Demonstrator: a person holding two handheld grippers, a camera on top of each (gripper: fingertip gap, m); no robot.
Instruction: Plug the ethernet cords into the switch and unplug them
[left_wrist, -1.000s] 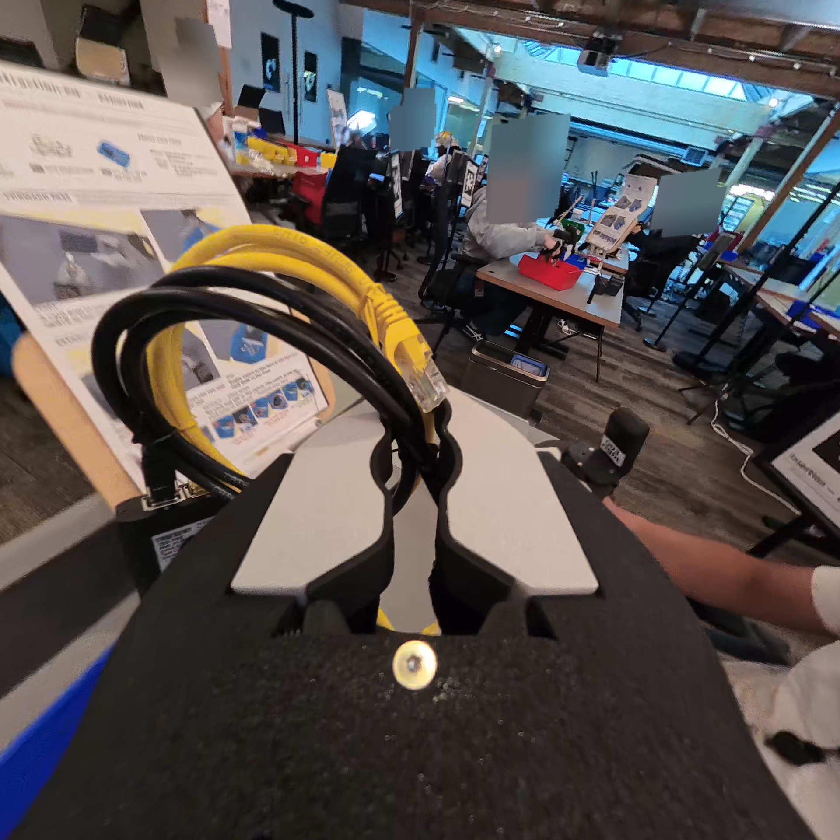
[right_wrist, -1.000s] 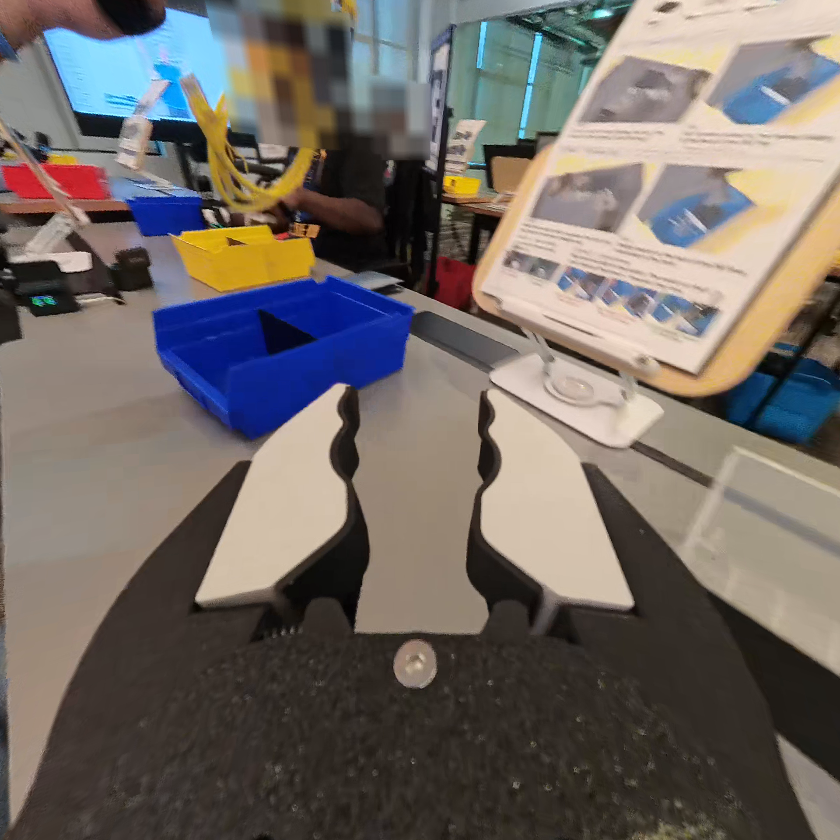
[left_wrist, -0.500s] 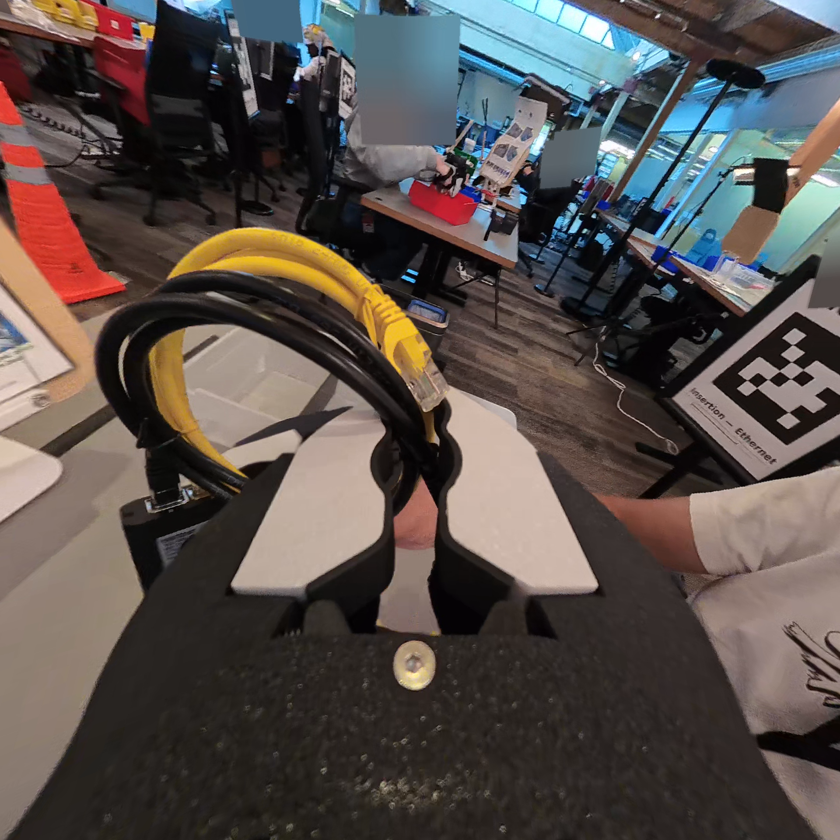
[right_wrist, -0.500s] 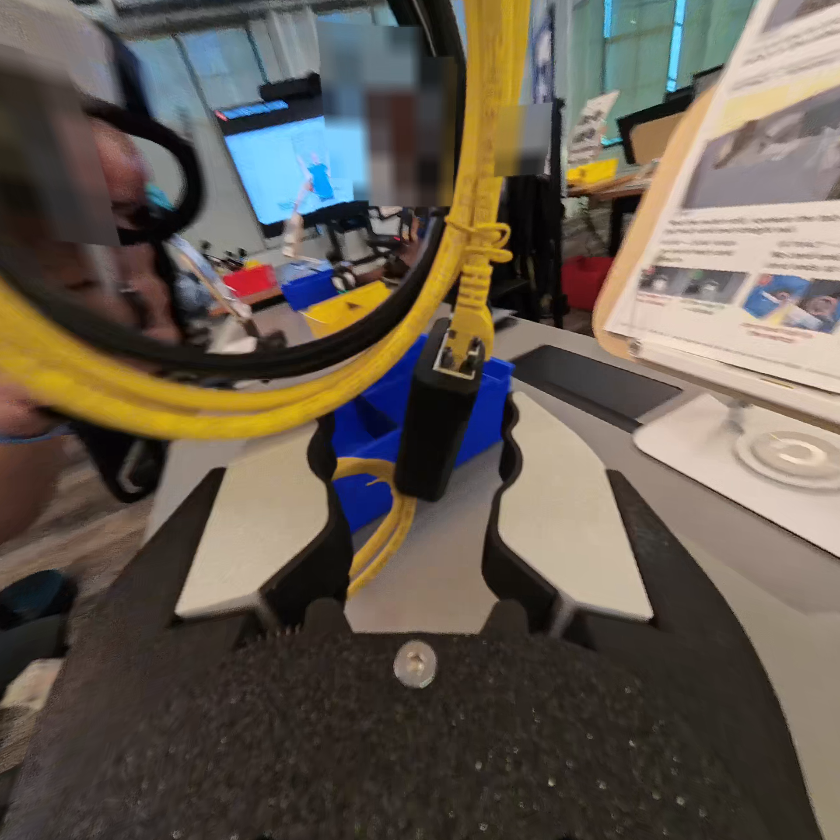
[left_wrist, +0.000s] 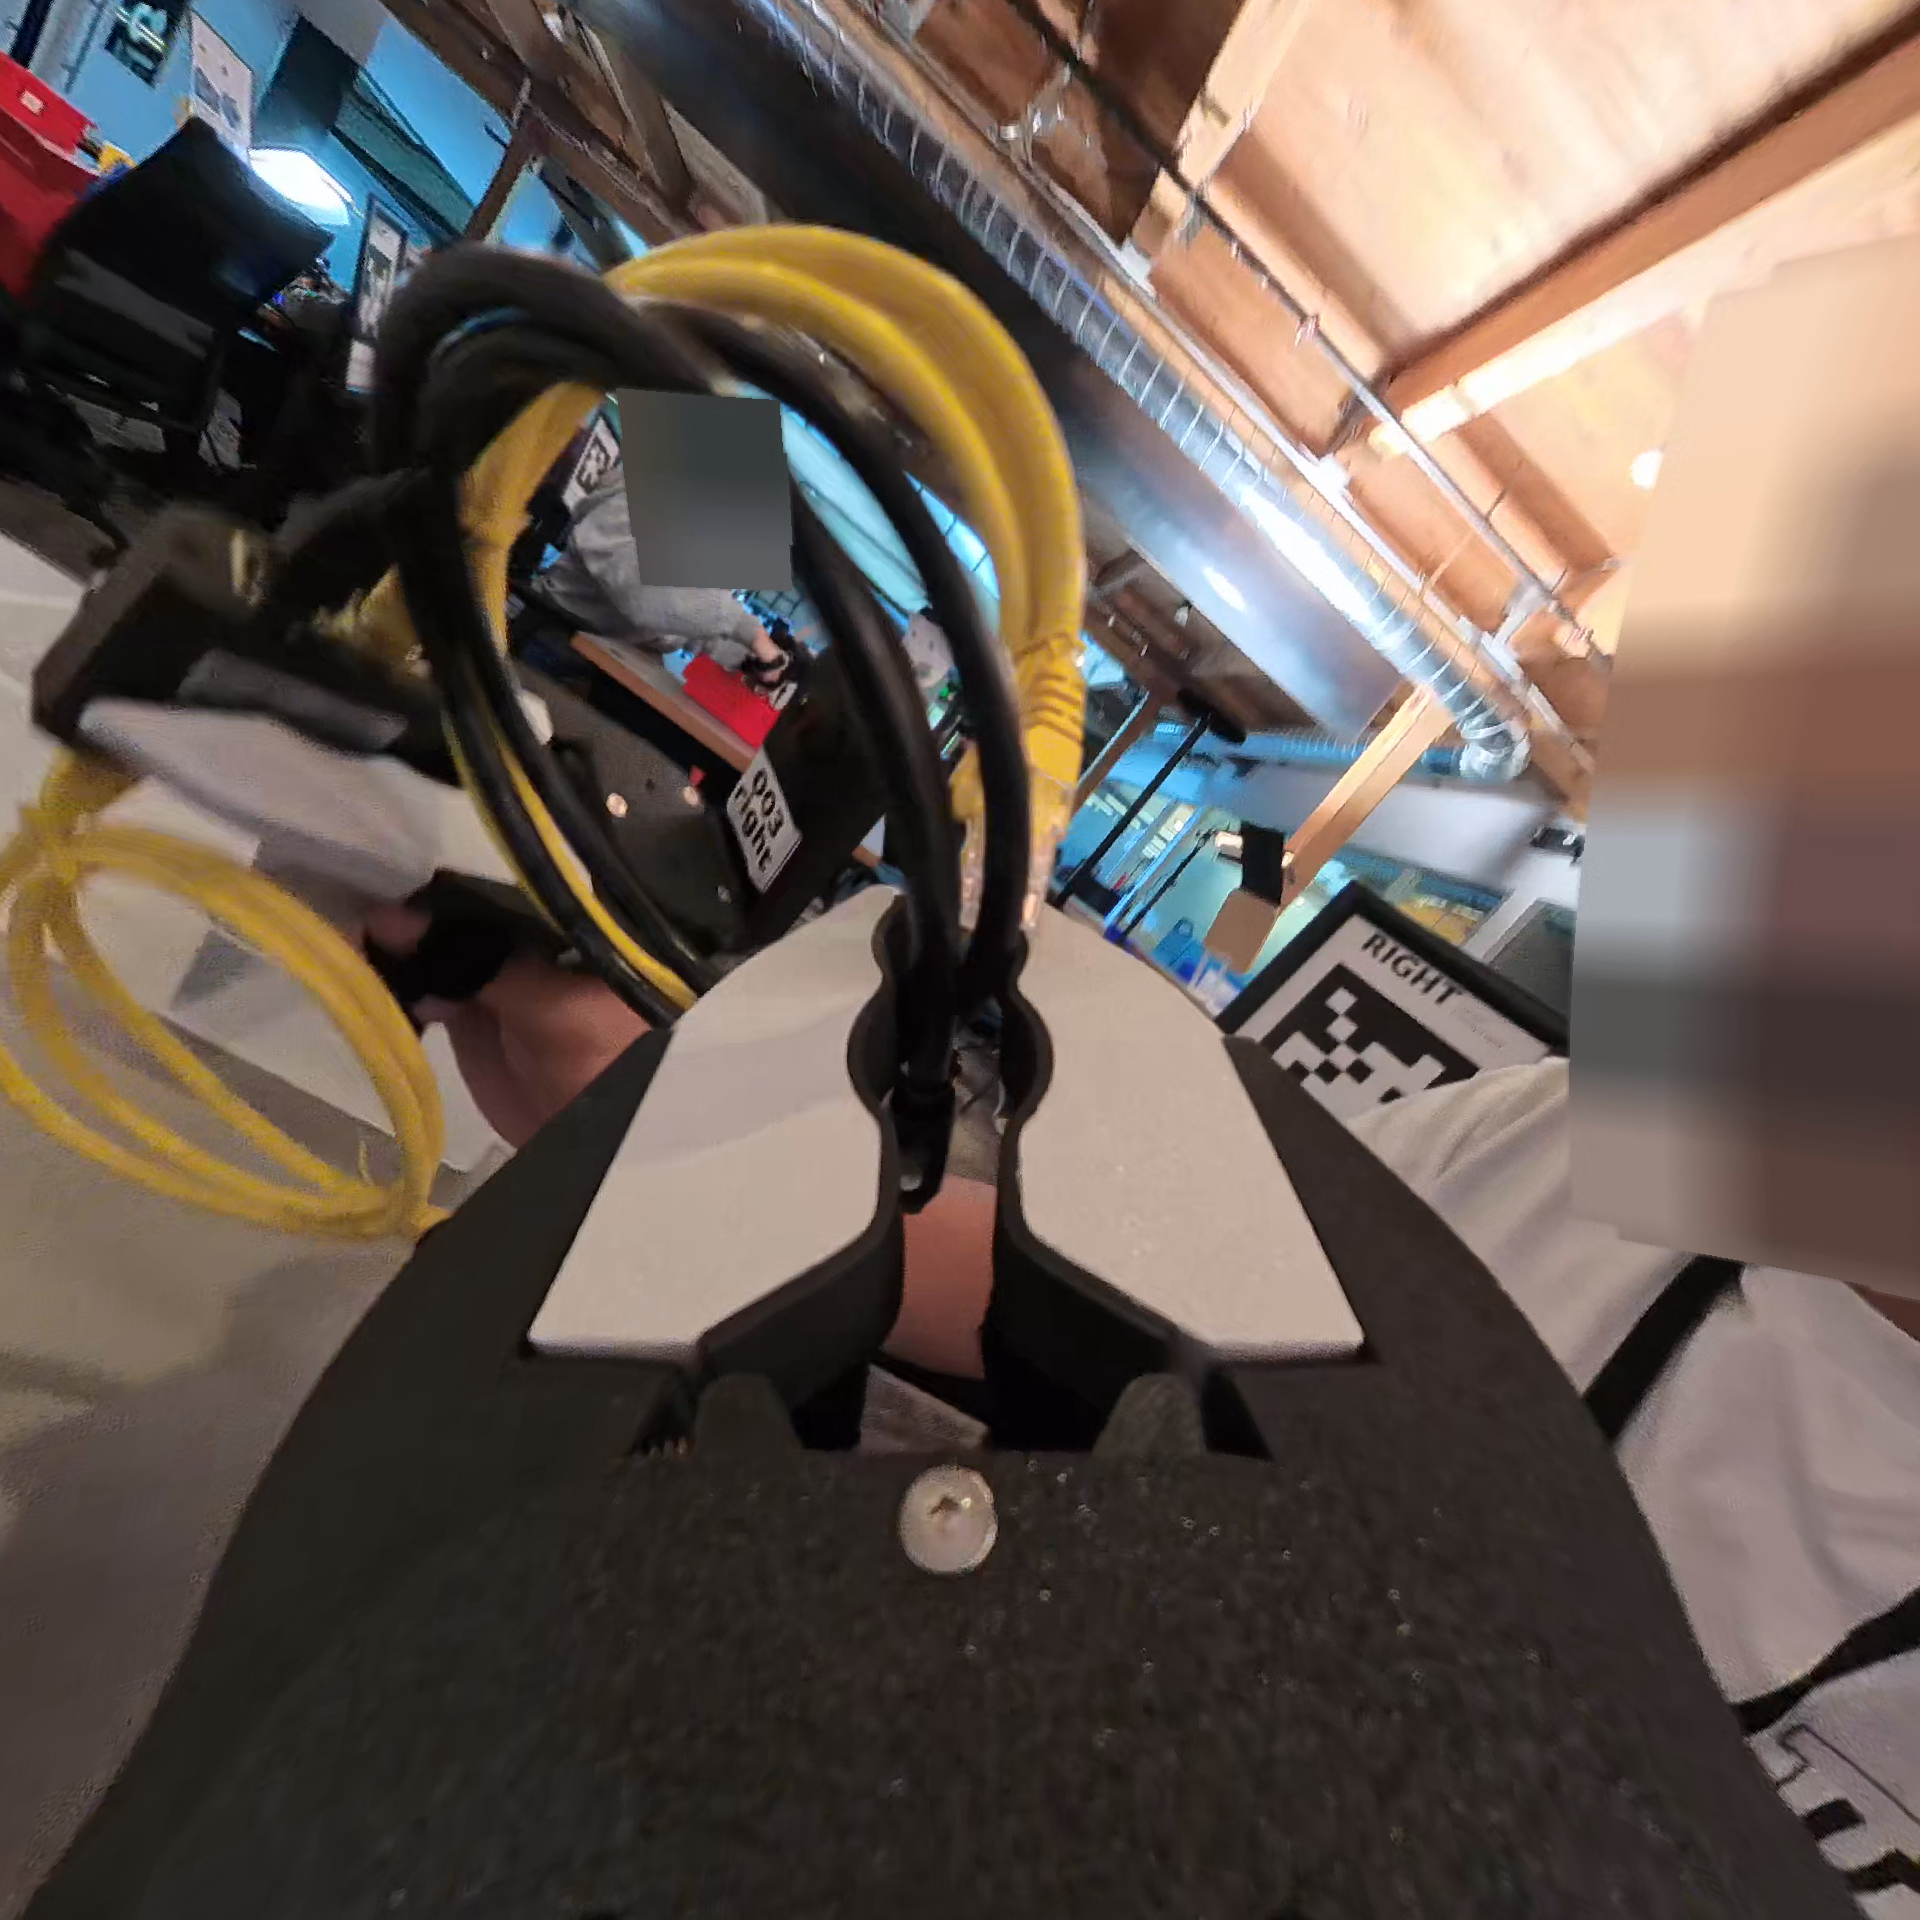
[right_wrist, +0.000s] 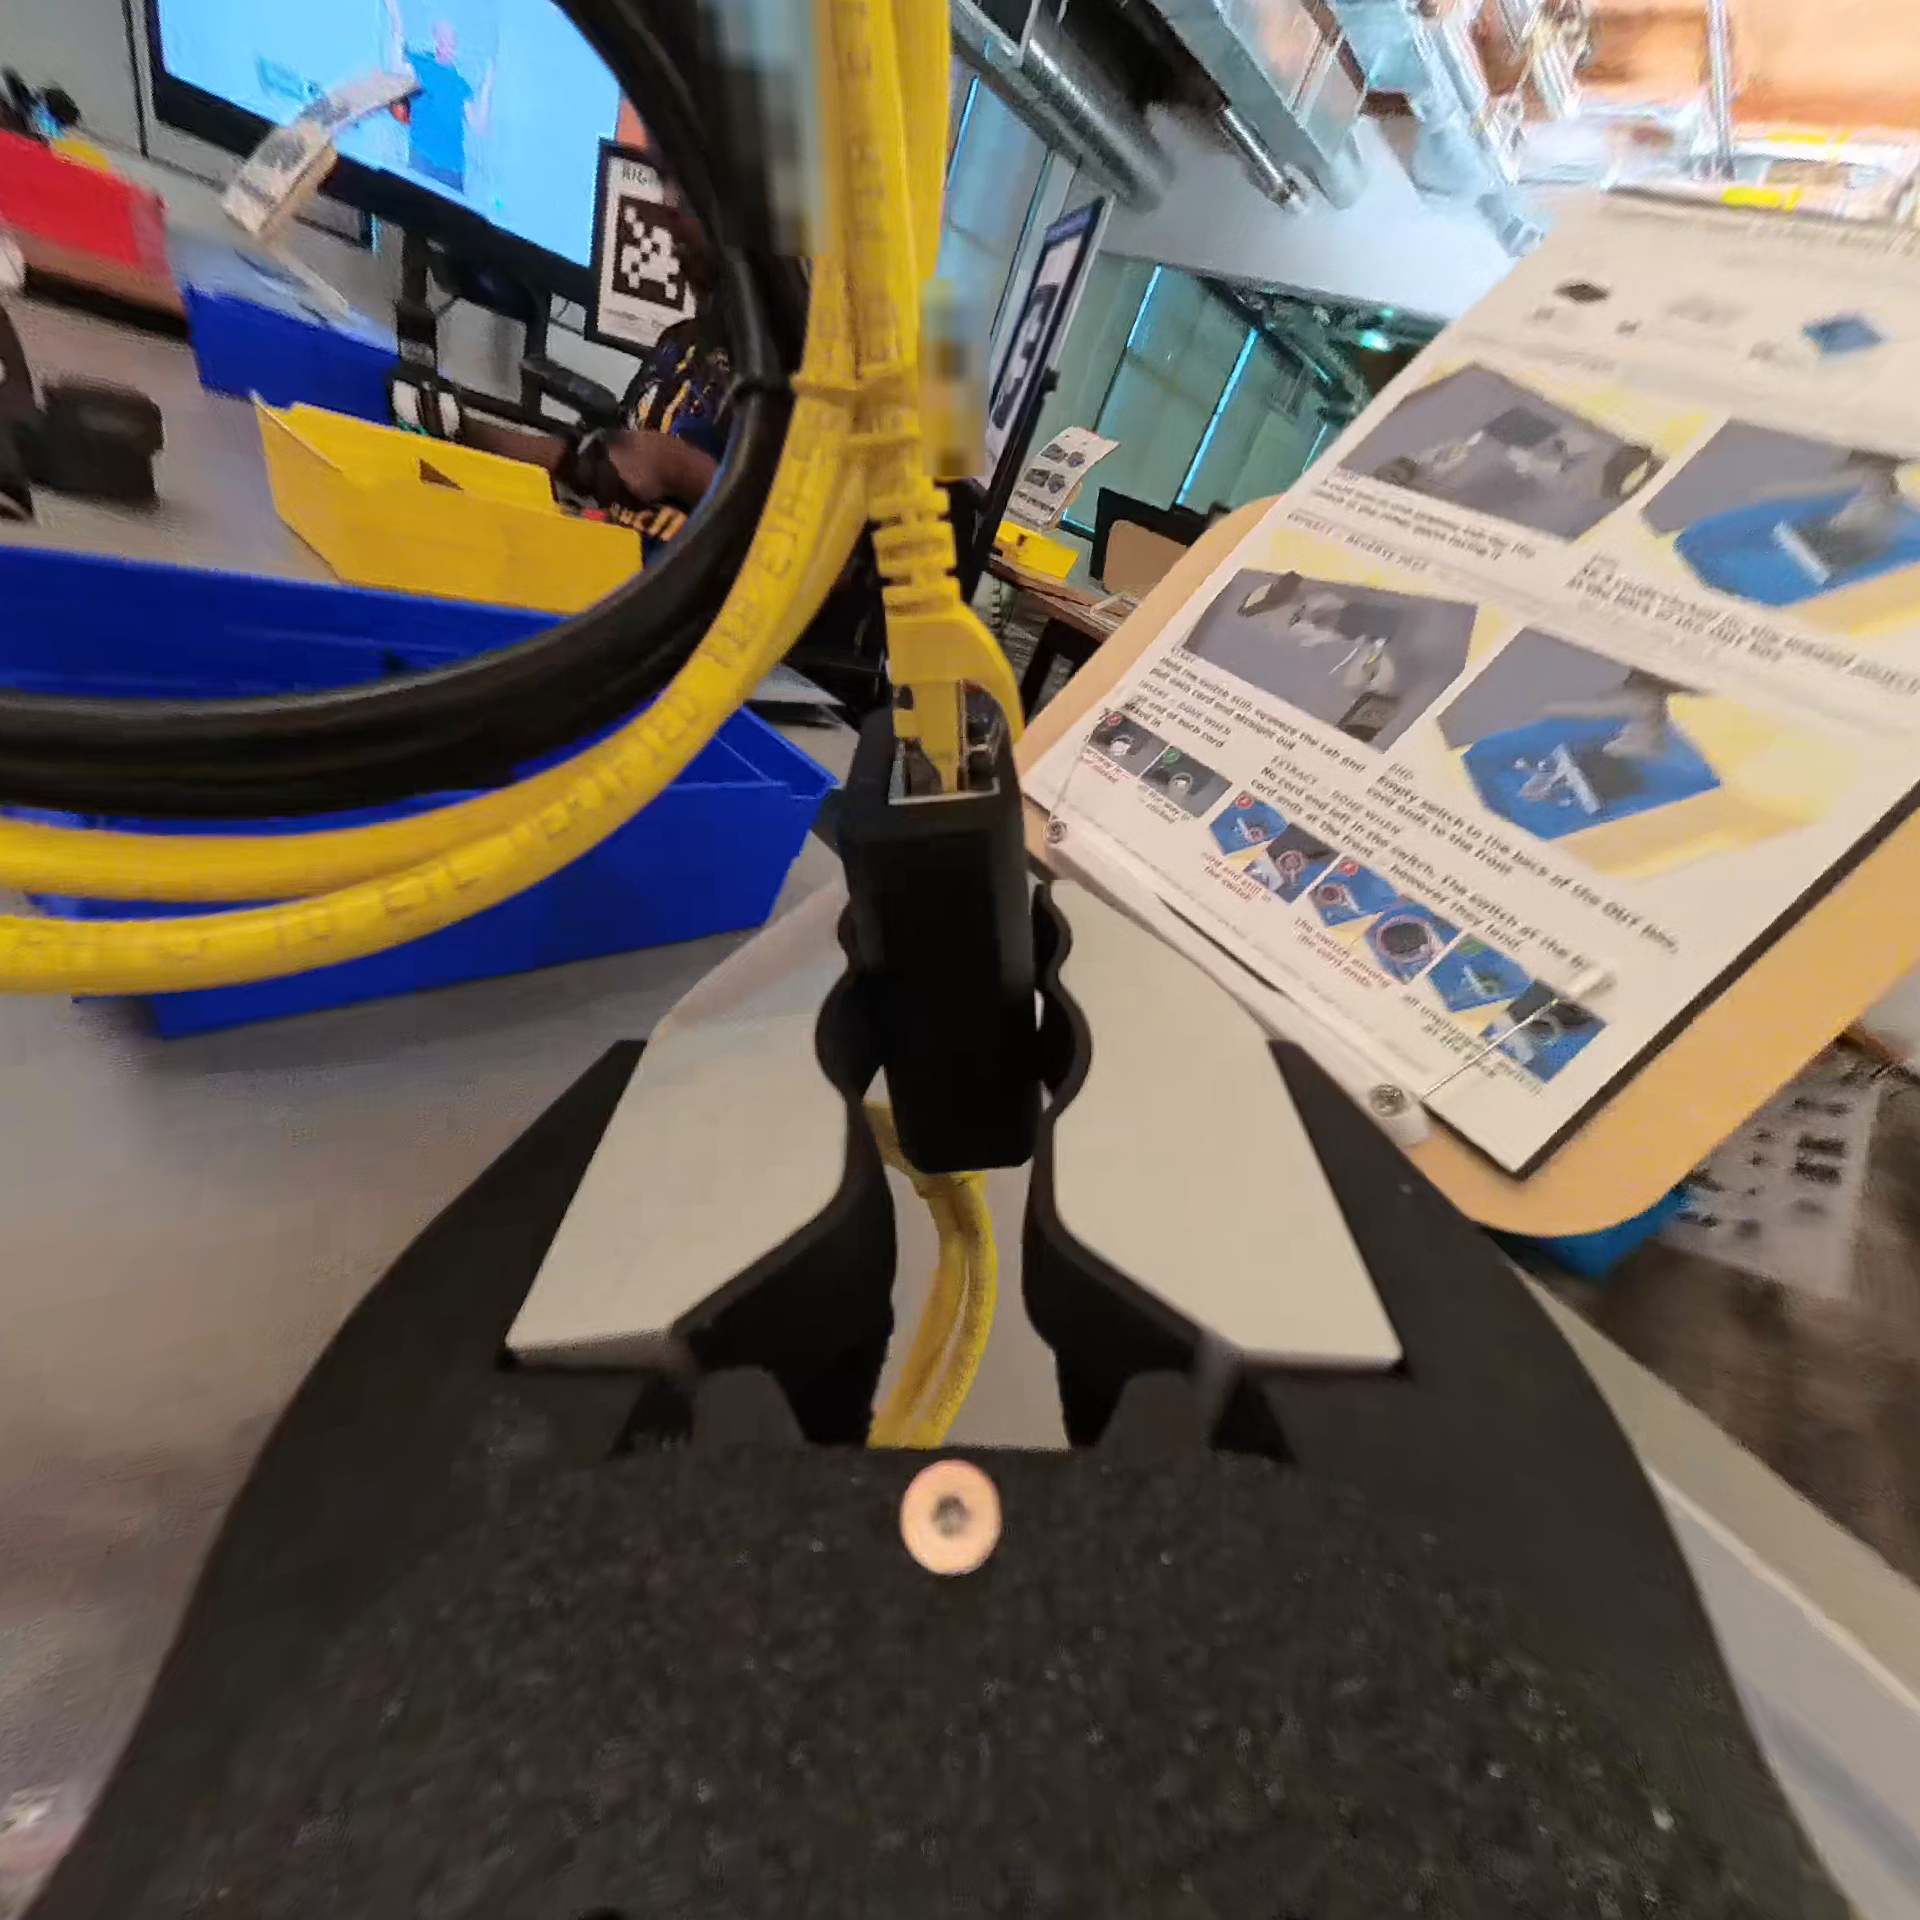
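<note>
Through the left wrist view we see the left tongs (left_wrist: 951, 966) clamped on black cords (left_wrist: 935, 831) that rise between their tips and bend into a loop above them; yellow cords (left_wrist: 997, 436) arch over the same loop, and two clear plugs (left_wrist: 1039, 831) hang just beyond the tips. Only this view shows the right tongs (left_wrist: 239, 748) from outside, to the upper left of our own tongs, blurred, with a hand (left_wrist: 540, 1029) under them and a second ring of yellow cord (left_wrist: 208, 1039) hanging below; whether their fingers press on something we cannot tell from here.

The right wrist view gives what the left one hides; the right tongs (right_wrist: 951, 997) are clamped on the black switch (right_wrist: 940, 935), which stands upright between the tips with both pads against its sides; a yellow plug (right_wrist: 925, 665) sits in its upper port, and more yellow cord (right_wrist: 945, 1299) passes down behind the switch between the fingers. Black and yellow cords (right_wrist: 416, 790) sweep across to the left of the tongs and cover part of a blue bin (right_wrist: 623, 894) and a yellow bin (right_wrist: 416, 520) on the grey table (right_wrist: 260, 1195); to the right, just beside the tips, leans an instruction board (right_wrist: 1507, 727) on a stand.
</note>
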